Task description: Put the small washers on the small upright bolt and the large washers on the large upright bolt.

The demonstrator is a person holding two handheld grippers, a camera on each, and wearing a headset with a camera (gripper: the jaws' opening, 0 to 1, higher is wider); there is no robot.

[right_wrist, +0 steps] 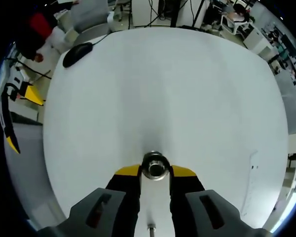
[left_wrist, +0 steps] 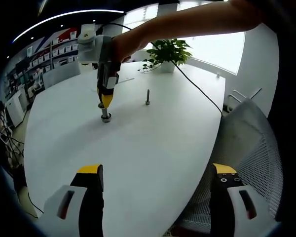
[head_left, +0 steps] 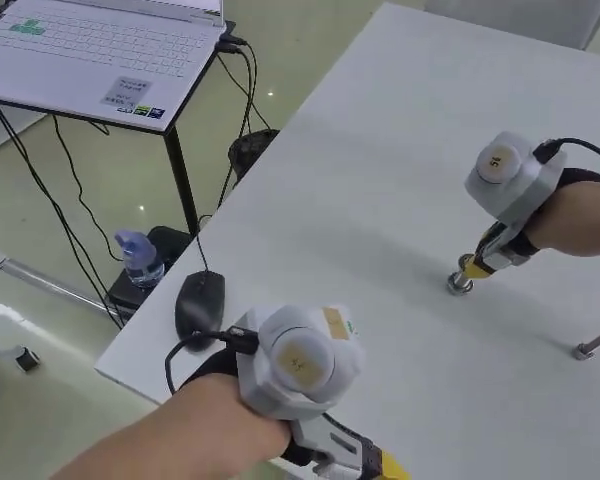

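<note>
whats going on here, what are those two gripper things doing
A person works at a white table with a gripper in each hand. The right gripper is down at the large upright bolt, its jaws close on either side of the bolt's top; whether they grip anything I cannot tell. The left gripper hangs open near the table's edge, holding nothing. The small upright bolt stands apart, untouched.

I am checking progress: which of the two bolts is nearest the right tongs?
The thick bolt, between the tips of the right tongs; the thin bolt stands apart.
</note>
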